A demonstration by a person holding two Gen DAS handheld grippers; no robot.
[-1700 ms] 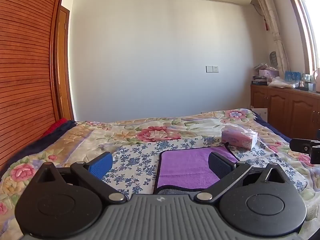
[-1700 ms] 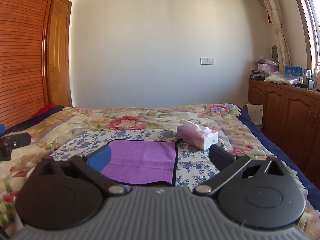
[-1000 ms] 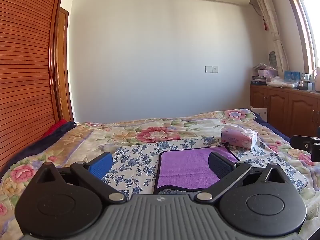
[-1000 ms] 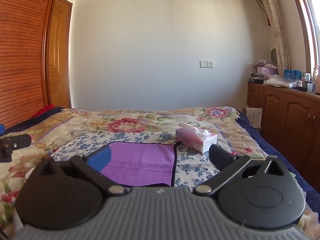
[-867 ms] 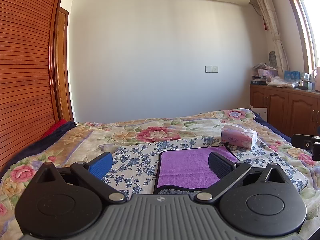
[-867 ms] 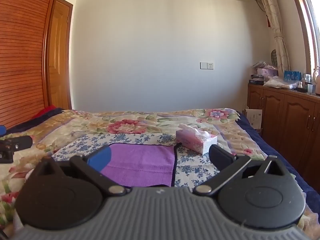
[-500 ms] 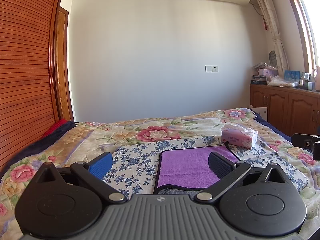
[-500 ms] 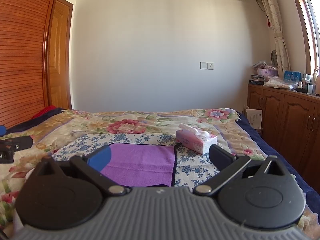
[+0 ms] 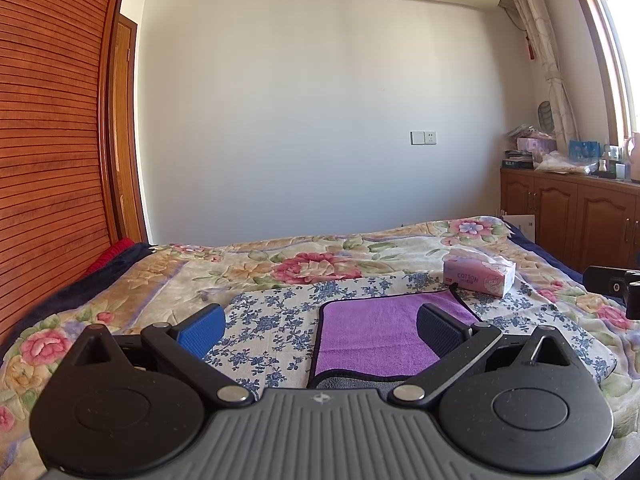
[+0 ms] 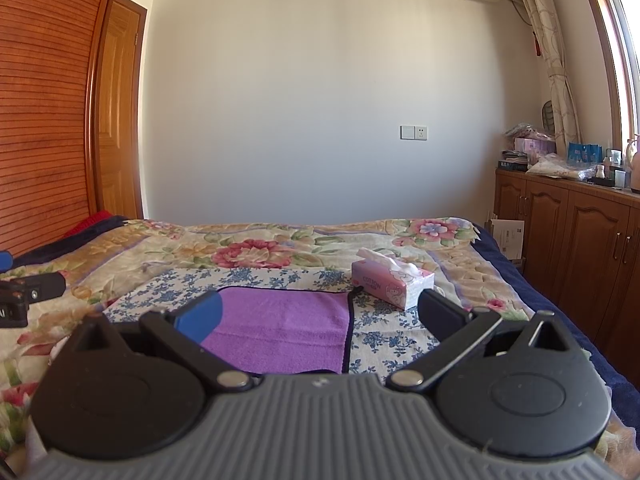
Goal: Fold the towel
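Observation:
A purple towel with a dark border lies flat on a blue-flowered cloth on the bed; it also shows in the right wrist view. My left gripper is open and empty, held above the towel's near left part. My right gripper is open and empty, held above the towel's near right edge. Neither gripper touches the towel. The towel's near edge is hidden behind the gripper bodies.
A pink tissue box stands just past the towel's far right corner, also in the right wrist view. The floral bedspread covers the bed. Wooden cabinets stand to the right, a slatted wardrobe to the left.
Both grippers stay open and nearly still. The views have shifted only slightly; the towel has not moved.

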